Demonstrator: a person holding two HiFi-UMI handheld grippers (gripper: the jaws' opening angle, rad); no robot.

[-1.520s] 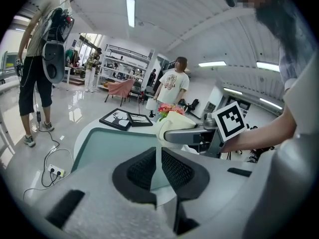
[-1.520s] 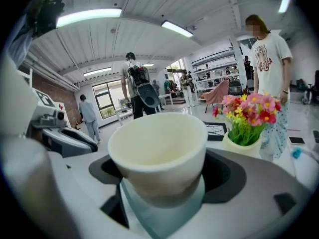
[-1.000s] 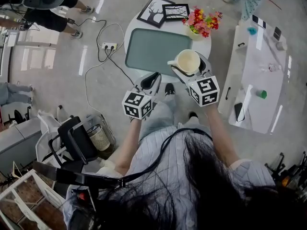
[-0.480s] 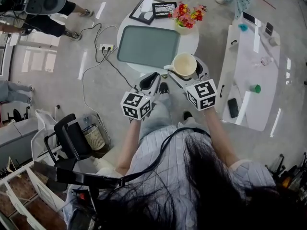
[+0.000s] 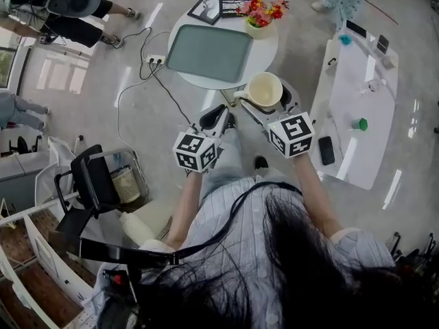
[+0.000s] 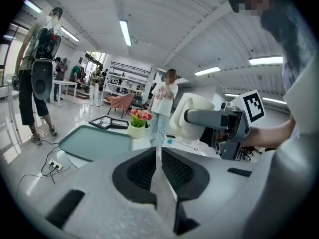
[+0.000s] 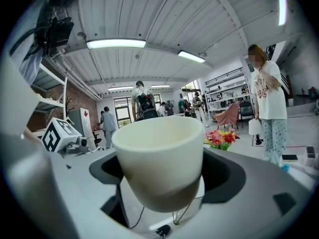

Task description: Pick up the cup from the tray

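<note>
Flowers (image 5: 259, 9), 2 pic frames (image 5: 206, 7), pwr strip (image 5: 155, 60)

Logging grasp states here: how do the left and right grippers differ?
The right gripper is shut on the cup; the left gripper is shut on nothing, with its jaws together. In the head view the right gripper reaches a little further forward than the left gripper. Both are held in the air, short of the table.

Glossy grey floor (image 5: 89, 122), round white table (image 5: 264, 55), long white table (image 5: 350, 74), black chair (image 5: 92, 180), ceiling strip lights (image 7: 115, 44)
</note>
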